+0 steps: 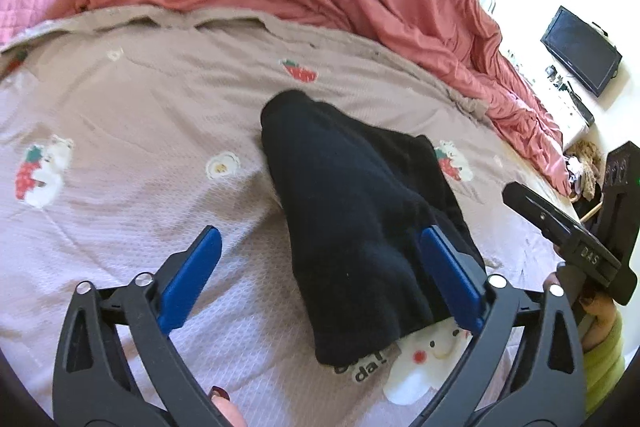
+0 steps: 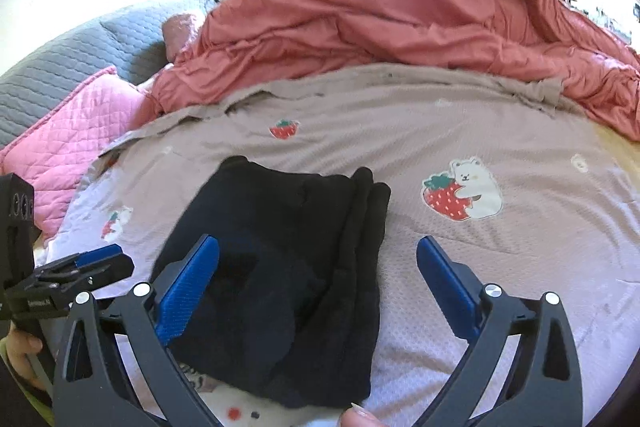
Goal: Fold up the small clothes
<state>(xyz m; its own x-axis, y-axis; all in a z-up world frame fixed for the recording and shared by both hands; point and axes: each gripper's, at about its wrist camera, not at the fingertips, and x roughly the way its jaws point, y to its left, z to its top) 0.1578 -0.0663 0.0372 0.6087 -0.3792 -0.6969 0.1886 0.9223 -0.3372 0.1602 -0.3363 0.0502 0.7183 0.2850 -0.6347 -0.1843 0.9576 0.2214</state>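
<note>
Two grippers, the left gripper [image 1: 320,267] and right gripper [image 2: 318,275], hang with fingers wide apart, gripping nothing. The black cloth [image 1: 360,211] lies folded on the bed [image 1: 140,107], let go so it stays flat.

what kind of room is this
Most likely a bedroom. The black garment lies on a bed covered by a strawberry-and-bear print sheet, with a bunched salmon-pink duvet behind it and a pink quilted pillow at one end.
</note>
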